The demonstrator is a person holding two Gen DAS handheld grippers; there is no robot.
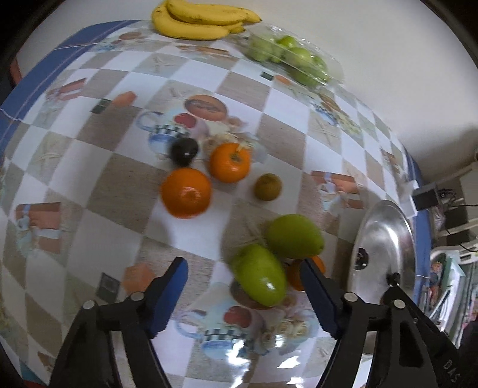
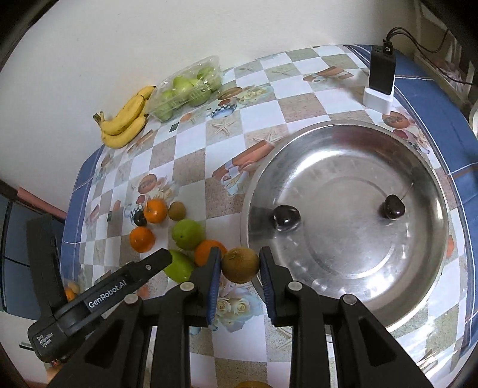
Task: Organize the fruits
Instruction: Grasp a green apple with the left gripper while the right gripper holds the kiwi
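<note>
My right gripper (image 2: pixel 240 264) is shut on a brown kiwi (image 2: pixel 240 265), held just left of the steel bowl's rim (image 2: pixel 298 146). Two dark cherries (image 2: pixel 285 218) (image 2: pixel 393 206) lie inside the bowl. My left gripper (image 1: pixel 243 276) is open above the table, and a green mango (image 1: pixel 259 274) lies between its fingers. A second green mango (image 1: pixel 294 236), a partly hidden orange (image 1: pixel 295 276), two more oranges (image 1: pixel 186 192) (image 1: pixel 229 162), a second kiwi (image 1: pixel 268 187) and a dark cherry (image 1: pixel 184 150) lie on the checkered tablecloth. The left gripper's body (image 2: pixel 101 294) shows in the right wrist view.
Bananas (image 1: pixel 200 19) and a clear plastic box of green fruit (image 1: pixel 294 58) sit at the table's far edge by the wall. A black charger on a white block (image 2: pixel 381 77) stands beyond the bowl. The bowl (image 1: pixel 385 247) is right of the left gripper.
</note>
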